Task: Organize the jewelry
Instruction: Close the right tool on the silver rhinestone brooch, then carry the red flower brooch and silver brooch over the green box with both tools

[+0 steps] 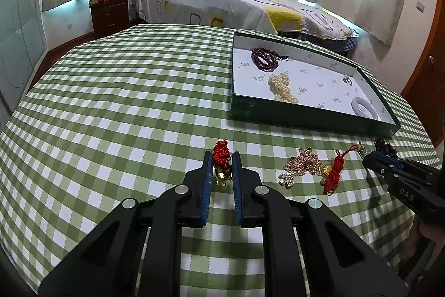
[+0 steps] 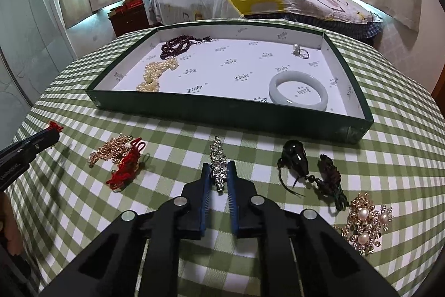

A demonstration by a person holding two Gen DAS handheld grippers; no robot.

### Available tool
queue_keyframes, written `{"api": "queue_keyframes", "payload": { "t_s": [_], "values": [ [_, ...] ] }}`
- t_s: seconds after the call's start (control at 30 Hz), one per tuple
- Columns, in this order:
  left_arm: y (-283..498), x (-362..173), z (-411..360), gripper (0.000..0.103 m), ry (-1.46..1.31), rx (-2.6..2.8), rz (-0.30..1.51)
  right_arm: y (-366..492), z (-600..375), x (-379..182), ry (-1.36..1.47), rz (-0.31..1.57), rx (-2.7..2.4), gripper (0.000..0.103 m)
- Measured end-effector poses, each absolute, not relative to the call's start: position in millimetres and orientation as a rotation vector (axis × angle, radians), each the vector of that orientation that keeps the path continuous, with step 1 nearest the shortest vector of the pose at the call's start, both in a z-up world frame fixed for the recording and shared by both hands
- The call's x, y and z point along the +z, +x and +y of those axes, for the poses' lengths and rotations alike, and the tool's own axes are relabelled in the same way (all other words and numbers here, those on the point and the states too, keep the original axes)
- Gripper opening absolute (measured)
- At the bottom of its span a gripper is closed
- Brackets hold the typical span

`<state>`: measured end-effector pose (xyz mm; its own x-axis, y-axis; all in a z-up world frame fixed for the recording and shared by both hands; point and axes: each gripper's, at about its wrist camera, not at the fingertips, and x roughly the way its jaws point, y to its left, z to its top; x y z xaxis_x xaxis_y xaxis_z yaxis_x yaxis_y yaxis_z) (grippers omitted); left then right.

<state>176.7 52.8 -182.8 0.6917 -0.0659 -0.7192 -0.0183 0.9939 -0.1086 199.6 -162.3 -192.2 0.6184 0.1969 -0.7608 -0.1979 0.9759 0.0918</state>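
Grippers both loaded: left gripper (image 1: 222, 166) clenched on gold charm with red cord (image 1: 221, 167), right gripper (image 2: 219, 174) on rhinestone brooch (image 2: 218, 167); lift straight off worktop (image 2: 172, 155), clear tray wall (image 2: 222, 110) before release.

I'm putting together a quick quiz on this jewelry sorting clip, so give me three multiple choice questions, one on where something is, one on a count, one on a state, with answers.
1. Where does the white bangle lie?
A. in the green tray
B. on the checked cloth
C. on the bed

2. How many pieces lie in the tray?
A. two
B. four
C. six

3. What is the right gripper doing?
A. standing wide open
B. shut on the rhinestone clip
C. holding a red cord

Answers:
1 A: the bangle rests on the tray's white liner.
2 B: dark beads, pearl strand, ring, bangle.
3 B: both pads press the clip's sides.
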Motion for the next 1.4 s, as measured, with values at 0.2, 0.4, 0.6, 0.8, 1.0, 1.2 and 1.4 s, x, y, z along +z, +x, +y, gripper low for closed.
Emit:
{"api": "queue_keyframes", "payload": {
  "t_s": [0.2,0.4,0.6,0.8,1.0,1.2,1.4],
  "values": [
    [175,-182,45,0.014,-0.099,-0.043,0.805,192,-164,-192,-0.005,0.862,0.233,0.013],
    [173,-181,37,0.014,-0.095,-0.062,0.804,188,-171,-187,0.010,0.848,0.228,0.012],
    [174,-176,27,0.014,-0.104,-0.089,0.800,184,-175,-178,0.022,0.820,0.228,0.012],
    [176,-164,14,0.014,-0.095,-0.123,0.769,182,-177,-164,0.035,0.782,0.232,0.012],
    [181,-149,6,0.014,-0.092,-0.145,0.737,181,-181,-150,0.043,0.745,0.233,0.012],
    [189,-136,0,0.014,-0.089,-0.158,0.710,186,-187,-139,0.047,0.712,0.218,0.012],
    [206,-126,-9,0.014,-0.085,-0.167,0.687,204,-195,-124,0.044,0.669,0.196,0.012]
  ]
}}
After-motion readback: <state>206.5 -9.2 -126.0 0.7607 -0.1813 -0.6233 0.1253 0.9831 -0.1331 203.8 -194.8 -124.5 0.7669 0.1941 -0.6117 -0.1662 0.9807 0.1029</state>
